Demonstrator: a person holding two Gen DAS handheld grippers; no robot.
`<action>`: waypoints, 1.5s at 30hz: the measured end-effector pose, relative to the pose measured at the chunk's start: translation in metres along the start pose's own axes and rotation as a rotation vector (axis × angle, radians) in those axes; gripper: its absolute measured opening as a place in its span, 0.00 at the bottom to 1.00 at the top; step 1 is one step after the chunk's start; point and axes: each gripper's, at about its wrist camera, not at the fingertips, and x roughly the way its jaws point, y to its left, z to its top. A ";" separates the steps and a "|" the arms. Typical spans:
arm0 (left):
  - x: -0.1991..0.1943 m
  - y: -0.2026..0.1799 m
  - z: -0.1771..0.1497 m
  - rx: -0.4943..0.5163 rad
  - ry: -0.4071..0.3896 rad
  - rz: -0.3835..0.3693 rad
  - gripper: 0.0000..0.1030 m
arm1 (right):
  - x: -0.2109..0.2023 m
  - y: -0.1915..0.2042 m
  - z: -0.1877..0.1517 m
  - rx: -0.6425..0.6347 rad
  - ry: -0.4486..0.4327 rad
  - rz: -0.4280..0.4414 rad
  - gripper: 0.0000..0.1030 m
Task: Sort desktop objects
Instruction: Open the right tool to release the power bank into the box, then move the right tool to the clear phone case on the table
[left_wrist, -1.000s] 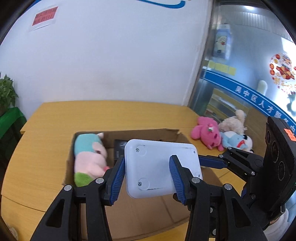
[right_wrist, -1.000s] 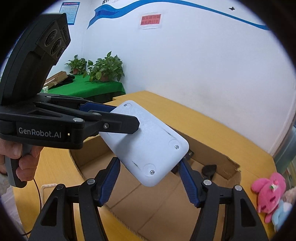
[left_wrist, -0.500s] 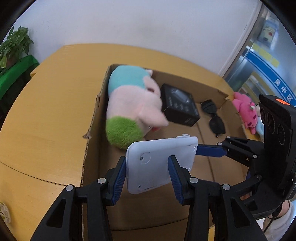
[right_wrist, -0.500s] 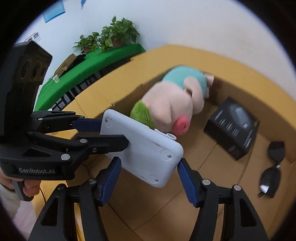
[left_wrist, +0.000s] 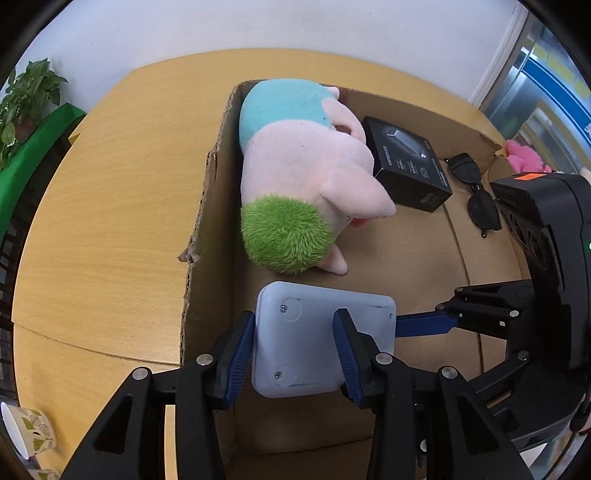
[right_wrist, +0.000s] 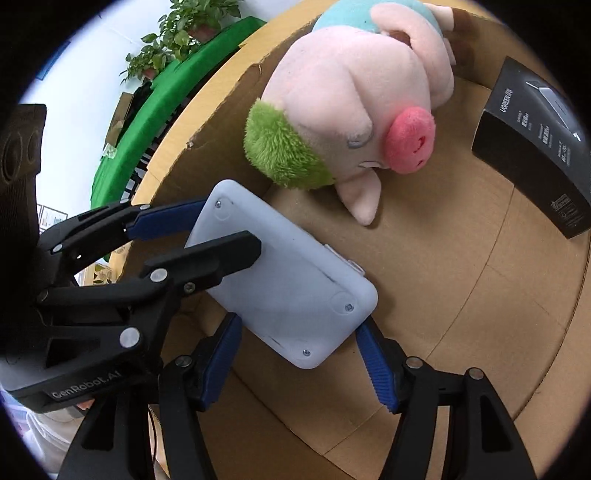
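Observation:
Both grippers hold a white flat device (left_wrist: 295, 339) low inside an open cardboard box (left_wrist: 207, 206). My left gripper (left_wrist: 295, 350) is shut on its near-left end; it also shows in the right wrist view (right_wrist: 207, 236). My right gripper (right_wrist: 299, 347) is shut on the device (right_wrist: 288, 291) across its other end, and comes in from the right in the left wrist view (left_wrist: 421, 325). A pink plush pig with green hair (left_wrist: 299, 177) lies in the box just beyond the device, also seen in the right wrist view (right_wrist: 354, 110).
In the box lie a black product box (left_wrist: 406, 162) and black sunglasses (left_wrist: 476, 195). A pink plush toy (left_wrist: 524, 155) lies on the wooden table (left_wrist: 110, 206) beyond the box. A paper cup (left_wrist: 29, 432) stands at the near left. Potted plants (right_wrist: 177, 44) stand on a green-covered stand.
Both grippers have carried the white device from above the box down into it, close to the box floor in front of the plush pig.

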 end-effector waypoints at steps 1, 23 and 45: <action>0.001 -0.001 0.000 0.007 0.008 0.013 0.41 | 0.000 0.000 -0.001 0.004 -0.003 0.000 0.64; -0.140 -0.083 -0.103 0.119 -0.665 0.082 0.99 | -0.154 0.024 -0.193 0.127 -0.810 -0.709 0.81; -0.118 -0.130 -0.119 0.119 -0.593 -0.058 0.99 | -0.166 0.019 -0.244 0.173 -0.828 -0.764 0.81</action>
